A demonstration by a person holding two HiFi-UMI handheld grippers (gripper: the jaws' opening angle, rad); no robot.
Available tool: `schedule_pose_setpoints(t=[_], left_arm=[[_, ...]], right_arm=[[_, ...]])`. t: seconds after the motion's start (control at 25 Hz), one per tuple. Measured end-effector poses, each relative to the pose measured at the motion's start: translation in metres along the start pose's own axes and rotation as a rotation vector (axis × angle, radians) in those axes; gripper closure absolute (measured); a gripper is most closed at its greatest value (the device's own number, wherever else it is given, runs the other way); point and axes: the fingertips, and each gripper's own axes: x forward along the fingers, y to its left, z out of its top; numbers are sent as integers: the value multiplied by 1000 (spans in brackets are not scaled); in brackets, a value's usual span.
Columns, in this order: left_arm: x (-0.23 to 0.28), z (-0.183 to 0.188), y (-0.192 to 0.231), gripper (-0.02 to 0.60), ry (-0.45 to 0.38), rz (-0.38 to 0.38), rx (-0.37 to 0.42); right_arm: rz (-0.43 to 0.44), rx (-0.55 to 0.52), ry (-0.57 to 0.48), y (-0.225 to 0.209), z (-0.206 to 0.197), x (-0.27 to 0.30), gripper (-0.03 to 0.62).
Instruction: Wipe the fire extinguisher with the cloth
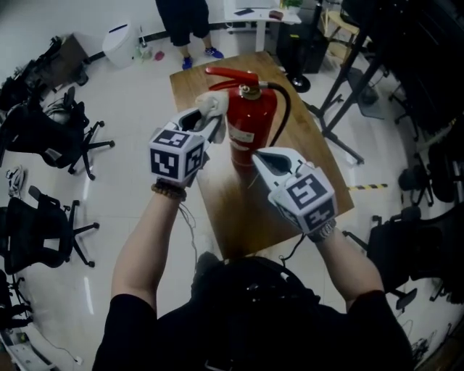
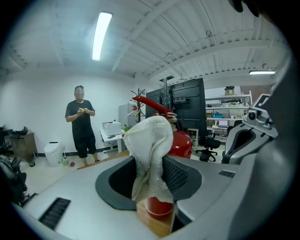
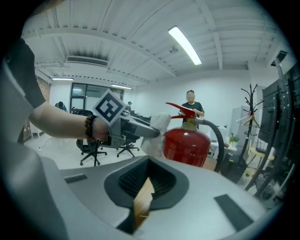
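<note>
A red fire extinguisher (image 1: 251, 124) with a black hose stands upright on the wooden table (image 1: 239, 217). My left gripper (image 1: 210, 122) is shut on a white cloth (image 1: 212, 103), which is up against the extinguisher's upper left side, near the handle. In the left gripper view the cloth (image 2: 149, 150) stands bunched between the jaws of the left gripper (image 2: 150, 183), with the extinguisher (image 2: 182, 143) just behind it. My right gripper (image 1: 261, 162) is shut and holds nothing, low beside the extinguisher's base. From the right gripper (image 3: 144, 194) I see the extinguisher (image 3: 185, 146) and the cloth (image 3: 158, 123) against it.
A person (image 1: 185, 22) stands beyond the table's far end. Office chairs (image 1: 51, 138) crowd the floor on the left. Black stands and frames (image 1: 362, 87) fill the right. A white bin (image 1: 119, 43) sits at the back left.
</note>
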Motion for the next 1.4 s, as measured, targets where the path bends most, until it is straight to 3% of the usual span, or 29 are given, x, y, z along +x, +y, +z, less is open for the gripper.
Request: schedule_pose_setpoints(t=[0.68,0.96,1.4], left_arm=[[47,-39,18,431,57,-365,174],[59,-61,14,431,95,-441,204],[80,-103,15,431,163,-497,186]], right_arm=[[-347,205,79,21,-12,74,572],[-430,248,115,15,-21,79,572],[-459,309,134,6,-41,105,572]])
